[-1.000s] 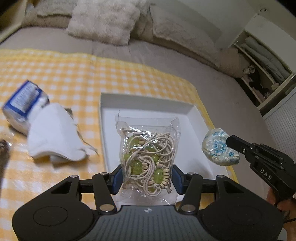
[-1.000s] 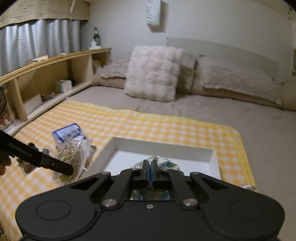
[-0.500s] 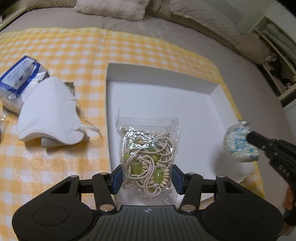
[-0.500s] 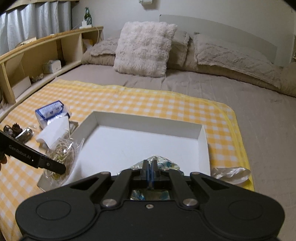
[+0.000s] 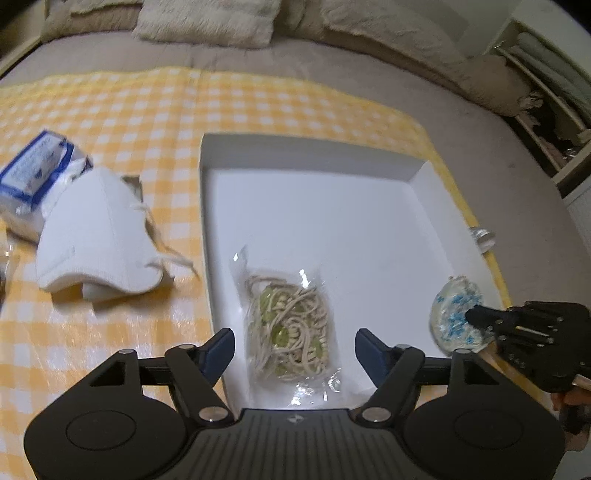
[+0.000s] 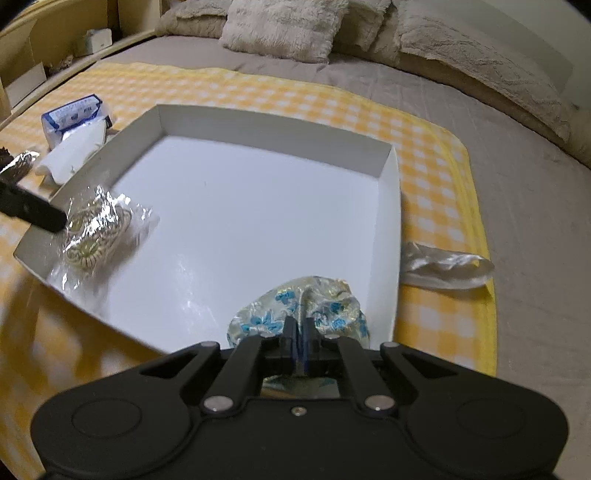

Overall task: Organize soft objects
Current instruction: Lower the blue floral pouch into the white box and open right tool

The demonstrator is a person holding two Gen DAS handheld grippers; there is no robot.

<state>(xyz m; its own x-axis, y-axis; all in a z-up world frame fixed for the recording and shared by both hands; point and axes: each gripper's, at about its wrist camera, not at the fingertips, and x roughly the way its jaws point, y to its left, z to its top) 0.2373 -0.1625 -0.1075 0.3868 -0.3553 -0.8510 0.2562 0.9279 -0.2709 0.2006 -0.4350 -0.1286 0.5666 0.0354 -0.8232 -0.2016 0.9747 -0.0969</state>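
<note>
1. Blue-padded left gripper [image 5: 294, 349]: jaws opening, spread wide, pads clear of the clear plastic bag of cord and green beads [image 5: 290, 326]. Bag sits between the fingers but isn't pressed.
2. The bag lies on the floor of the white tray [image 5: 314, 155], near-left corner, up against the left wall. Right wrist view confirms it's inside the tray, with the left finger tip just beside it.
3. Right gripper [image 6: 300, 338]: jaws pressed together, pinching the edge of a silvery brocade pouch with blue flowers [image 6: 295, 302].
4. The pouch hangs over the near-right part of the tray, close to the right wall. Can't tell if its bottom touches the floor.
5. Rest of the tray floor is bare white.
6. Tray sits on a yellow-and-white checked cloth [image 5: 147, 110] spread over a grey bed [image 6: 535, 184].
7. Left of the tray on the cloth: white face mask [image 5: 96, 236], loops loose, lying partly on a blue-and-white packet [image 5: 33, 173].
8. Right of the tray, at the cloth edge: crumpled silvery-white satin piece [image 6: 443, 264].
9. Fluffy cream pillows [image 6: 284, 26] at the bed head.
</note>
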